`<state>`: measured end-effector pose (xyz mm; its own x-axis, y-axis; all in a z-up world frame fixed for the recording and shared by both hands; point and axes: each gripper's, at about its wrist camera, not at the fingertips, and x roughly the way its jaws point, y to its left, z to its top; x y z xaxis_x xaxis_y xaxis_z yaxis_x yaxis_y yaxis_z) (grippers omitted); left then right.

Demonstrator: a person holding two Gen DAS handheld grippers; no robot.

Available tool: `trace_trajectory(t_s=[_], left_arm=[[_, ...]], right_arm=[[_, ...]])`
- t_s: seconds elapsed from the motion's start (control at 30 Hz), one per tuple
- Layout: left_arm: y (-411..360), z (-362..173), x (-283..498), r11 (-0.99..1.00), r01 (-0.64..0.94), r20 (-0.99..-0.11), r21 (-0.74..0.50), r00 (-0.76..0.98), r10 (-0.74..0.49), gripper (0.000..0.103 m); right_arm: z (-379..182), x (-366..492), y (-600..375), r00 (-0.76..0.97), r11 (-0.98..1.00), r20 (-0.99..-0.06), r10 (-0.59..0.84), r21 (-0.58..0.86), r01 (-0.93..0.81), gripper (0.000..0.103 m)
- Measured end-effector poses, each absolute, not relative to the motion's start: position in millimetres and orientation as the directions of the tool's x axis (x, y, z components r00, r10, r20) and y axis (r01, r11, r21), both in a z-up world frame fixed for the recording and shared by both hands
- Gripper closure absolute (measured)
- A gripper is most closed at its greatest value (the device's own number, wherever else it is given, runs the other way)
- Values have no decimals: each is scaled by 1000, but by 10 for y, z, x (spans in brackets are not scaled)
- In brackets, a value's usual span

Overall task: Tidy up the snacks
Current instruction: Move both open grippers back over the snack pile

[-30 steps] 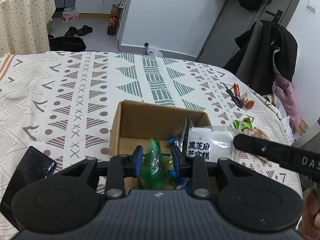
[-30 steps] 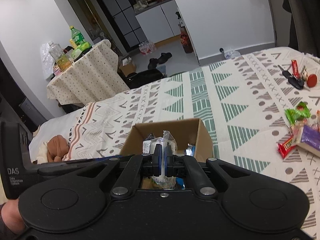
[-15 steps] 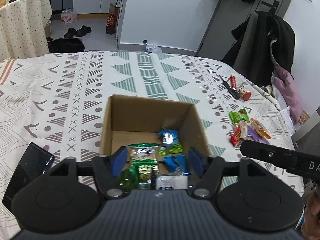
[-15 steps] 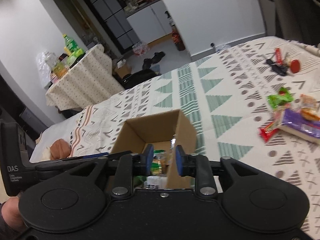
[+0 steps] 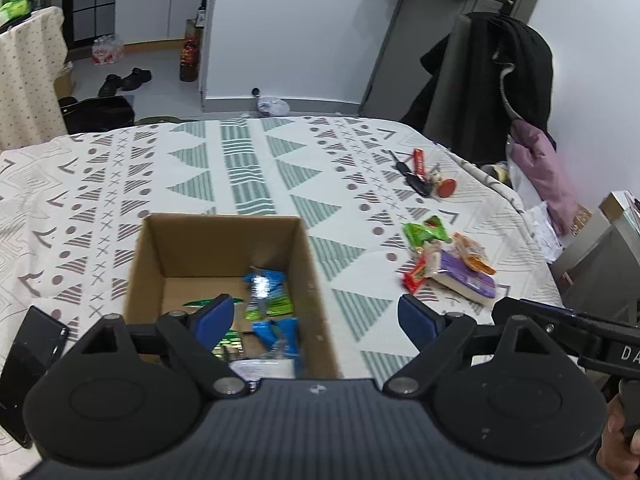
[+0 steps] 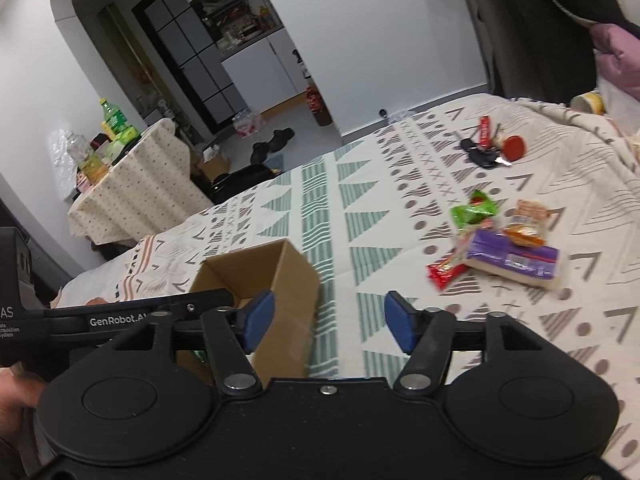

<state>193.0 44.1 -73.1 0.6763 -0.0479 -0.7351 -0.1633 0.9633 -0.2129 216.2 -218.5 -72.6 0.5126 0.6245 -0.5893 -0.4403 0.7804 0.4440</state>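
- Patterned bench (image 5: 256,168), white-walled room.
- Cardboard box (image 5: 224,248) holds blue and green packets; loose snacks (image 5: 448,264) at 2 o'clock.
- Left gripper (image 5: 316,316) and right gripper (image 6: 328,320) spread wide, empty.

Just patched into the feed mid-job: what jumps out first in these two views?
The open cardboard box in the middle of the patterned tablecloth, already holding blue and green snack packets. To its right lies a loose pile of snacks on the cloth: a purple pack, a green packet and a red bar. Both the left claw and right claw are open and empty.
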Motion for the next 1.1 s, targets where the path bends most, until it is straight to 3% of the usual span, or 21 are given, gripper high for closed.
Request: trace_trajectory(t_s=[0.67, 1.1], left_arm=[[-200, -706, 2162, 979, -65, -756, -194, 646, -107, 8], [-460, -933, 2575, 982, -22, -773, -186, 621, -132, 8]], right_arm=[[-841, 2244, -2846, 570, 826, -598, 563, 438, -356, 13], [-1118, 2516, -3113, 579, 852, -631, 516, 450, -270, 10]])
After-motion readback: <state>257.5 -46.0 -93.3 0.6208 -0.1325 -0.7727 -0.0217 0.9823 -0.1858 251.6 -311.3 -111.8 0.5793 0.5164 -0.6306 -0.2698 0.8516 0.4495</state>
